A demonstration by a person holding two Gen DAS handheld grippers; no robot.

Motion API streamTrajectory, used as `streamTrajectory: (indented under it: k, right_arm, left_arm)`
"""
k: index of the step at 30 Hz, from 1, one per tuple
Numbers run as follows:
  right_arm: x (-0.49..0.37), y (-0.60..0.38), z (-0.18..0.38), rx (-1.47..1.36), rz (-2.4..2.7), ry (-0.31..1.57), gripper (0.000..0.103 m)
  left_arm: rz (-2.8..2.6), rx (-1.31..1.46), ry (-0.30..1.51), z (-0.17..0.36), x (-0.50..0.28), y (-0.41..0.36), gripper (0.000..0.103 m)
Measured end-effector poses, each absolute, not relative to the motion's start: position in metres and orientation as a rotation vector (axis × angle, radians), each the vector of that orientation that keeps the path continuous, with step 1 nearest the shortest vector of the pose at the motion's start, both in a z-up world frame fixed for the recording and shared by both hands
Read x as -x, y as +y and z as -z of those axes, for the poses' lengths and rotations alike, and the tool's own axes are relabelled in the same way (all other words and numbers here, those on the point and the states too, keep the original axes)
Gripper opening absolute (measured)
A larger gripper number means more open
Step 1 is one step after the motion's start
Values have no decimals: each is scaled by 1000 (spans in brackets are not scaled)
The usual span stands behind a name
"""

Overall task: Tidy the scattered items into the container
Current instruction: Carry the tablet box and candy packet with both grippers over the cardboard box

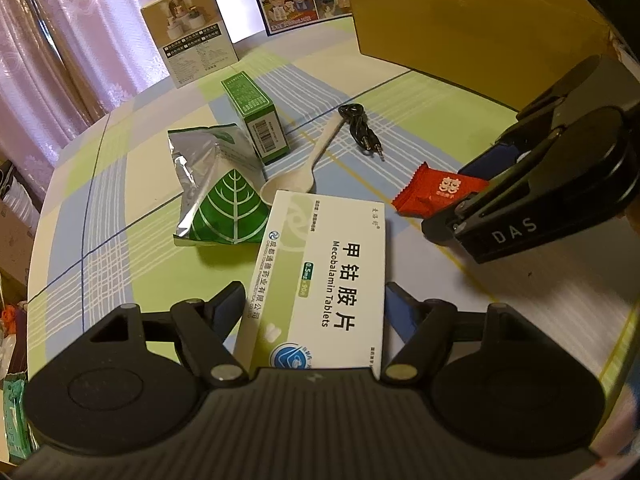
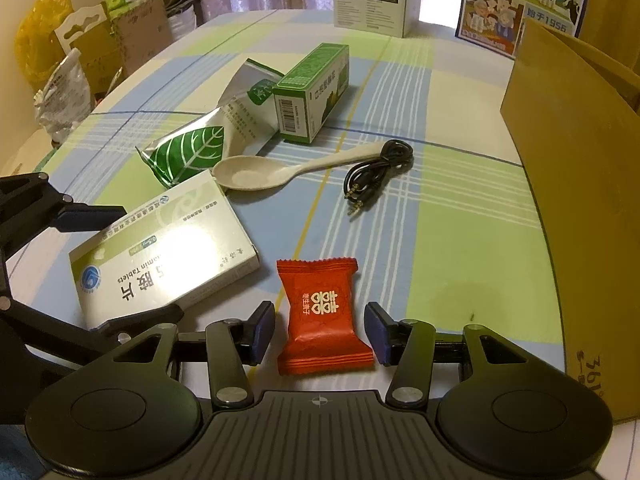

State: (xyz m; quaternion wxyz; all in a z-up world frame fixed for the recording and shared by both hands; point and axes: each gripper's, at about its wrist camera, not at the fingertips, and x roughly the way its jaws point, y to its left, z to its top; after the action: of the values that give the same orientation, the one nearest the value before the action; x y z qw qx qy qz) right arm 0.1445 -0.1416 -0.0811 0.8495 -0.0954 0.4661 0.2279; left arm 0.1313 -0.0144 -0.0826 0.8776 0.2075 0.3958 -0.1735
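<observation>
Left wrist view: left gripper (image 1: 314,308) about halfway open, closed across the width of a white and green tablet box (image 1: 320,280), one pad against each long edge. Box angled up out of the jaws, far end reaching toward a cream spoon (image 1: 294,176) on the checked tablecloth (image 1: 120,208). Whether the box is lifted clear of the cloth, impossible to tell.

Right wrist view: right gripper (image 2: 320,328) pointing steeply down at the table, parted to a moderate gap, holding nothing. Between its blue pads (image 2: 262,332), a red candy packet (image 2: 322,312) lying flat on the cloth, a sliver of space on either side, neither pad pressing on it. To the left in this view, the left gripper's black fingers flanking the tablet box, just beside the candy.

Farther up the table: spoon lying bowl-left, handle toward a coiled black audio cable (image 2: 380,168); behind the spoon, a silver foil pouch (image 2: 188,152) with a green leaf print, crumpled, partly under a green carton (image 2: 312,92) lying on its side. All of these outside the container. Along the right edge, the tall brown wall of the cardboard container (image 2: 580,200), standing on the table, well apart from the candy and the tablet box. Inside of the container hidden from both views.
</observation>
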Motion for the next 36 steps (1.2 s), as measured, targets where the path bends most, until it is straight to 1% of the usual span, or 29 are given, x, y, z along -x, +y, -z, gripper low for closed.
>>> streamTrajectory:
  k: [3,11,12,13,14,22,30,36]
  right_arm:
    - [-144,-140,81,210,-486,981,47]
    - [-142,-138,82,237,-488,976,47]
    - [-142,-137,82,241,-487,975,43]
    - [-141,-137,81,245,-488,972,29]
    - [-141,-137,80,246,-488,969,27]
    - [-142,-146,70,196,-463,927,27]
    - [-129,-158,51,141,-450,874,26]
    - [-121,-166,42,109,-438,867,26]
  left_arm:
    - [372,-438,827,83,-133,-15,74]
    - [386,-417,846,82,-136,-15,71]
    - [387,-412,849,82,-137,-15,70]
    - [387,-406,853,82,-137,-15,70]
    - [387,-401,856,82,-137,-15,70]
    - [363,-329,853,72,-133,-11,69]
    - [337,-281,825,50,-126,-9,68]
    - [337,-254,826,42,-118,-11,68]
